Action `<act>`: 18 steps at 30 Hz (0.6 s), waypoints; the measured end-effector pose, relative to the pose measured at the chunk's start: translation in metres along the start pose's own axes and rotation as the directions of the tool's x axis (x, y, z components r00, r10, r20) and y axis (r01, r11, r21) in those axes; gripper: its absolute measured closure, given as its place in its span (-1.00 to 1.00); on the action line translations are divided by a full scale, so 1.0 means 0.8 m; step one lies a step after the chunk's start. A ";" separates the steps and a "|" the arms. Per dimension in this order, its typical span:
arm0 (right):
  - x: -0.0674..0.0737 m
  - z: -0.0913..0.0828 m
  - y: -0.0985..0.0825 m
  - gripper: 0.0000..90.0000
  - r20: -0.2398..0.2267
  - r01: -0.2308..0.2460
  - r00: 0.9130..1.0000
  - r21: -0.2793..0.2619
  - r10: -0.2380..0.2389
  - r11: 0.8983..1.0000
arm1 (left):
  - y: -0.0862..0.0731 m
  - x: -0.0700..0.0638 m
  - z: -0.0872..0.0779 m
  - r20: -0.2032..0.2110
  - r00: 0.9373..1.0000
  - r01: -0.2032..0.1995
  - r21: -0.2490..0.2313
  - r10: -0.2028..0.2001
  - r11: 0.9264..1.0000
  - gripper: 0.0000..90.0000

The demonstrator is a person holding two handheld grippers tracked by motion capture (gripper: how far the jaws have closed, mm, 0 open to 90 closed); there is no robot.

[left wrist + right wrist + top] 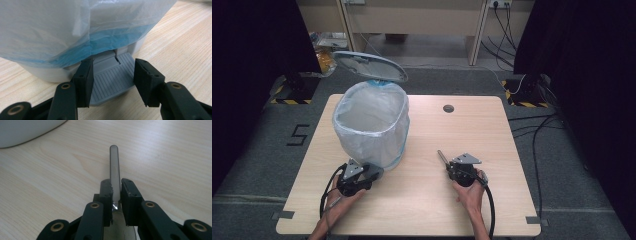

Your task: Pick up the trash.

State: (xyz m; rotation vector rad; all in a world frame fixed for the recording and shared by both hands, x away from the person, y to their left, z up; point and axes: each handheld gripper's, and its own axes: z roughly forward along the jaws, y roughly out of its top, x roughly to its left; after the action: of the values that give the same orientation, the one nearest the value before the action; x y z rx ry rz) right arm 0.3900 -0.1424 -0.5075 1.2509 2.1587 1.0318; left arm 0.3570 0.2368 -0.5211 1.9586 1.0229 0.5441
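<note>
- High view: the lid of the white-lined grey pedal bin [371, 122] stands open; the slim grey stick [442, 157] is not yet inside. A "5" is marked on the floor.
- Left gripper view: left gripper [113, 82] jaws, apart, straddle the ribbed grey pedal [113, 81].
- Right gripper view: right gripper [116, 195] clamps the stick [114, 165] low over the pale wooden table [170, 157]; dropping it in remains.

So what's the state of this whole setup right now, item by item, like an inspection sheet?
Surface: wooden table, bare apart from a small round dark hole.
Job's things: pedal bin lined with a pale bag, lid raised; grey ribbed pedal; thin grey stick.
Clutter: nothing seen on the table.
Grippers: left gripper straddles the pedal, its jaws at the pedal's sides; right gripper shut on the stick.
Cables: black cable trails from the right gripper; more on the floor.
Surroundings: dark curtains, grey floor, light furniture behind.
</note>
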 end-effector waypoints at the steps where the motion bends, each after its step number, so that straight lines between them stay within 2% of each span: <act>1: 0.000 -0.002 0.002 0.77 0.000 0.003 1.000 -0.006 -0.003 1.000 | 0.000 0.000 0.000 0.000 1.000 -0.001 0.000 0.001 1.000 0.11; 7: 0.003 -0.021 0.019 0.77 -0.007 0.024 1.000 -0.065 -0.025 0.998 | 0.000 0.000 0.000 0.001 1.000 -0.001 0.002 0.001 1.000 0.11; 18: 0.000 -0.036 0.039 0.77 -0.029 0.016 0.999 -0.107 -0.019 0.994 | 0.000 0.000 0.000 0.000 1.000 0.000 0.001 0.000 1.000 0.11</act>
State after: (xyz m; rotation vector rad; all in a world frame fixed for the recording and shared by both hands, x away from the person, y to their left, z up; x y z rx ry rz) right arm 0.3874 -0.1439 -0.4649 1.1727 2.1033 1.1489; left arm 0.3570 0.2368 -0.5211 1.9595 1.0230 0.5444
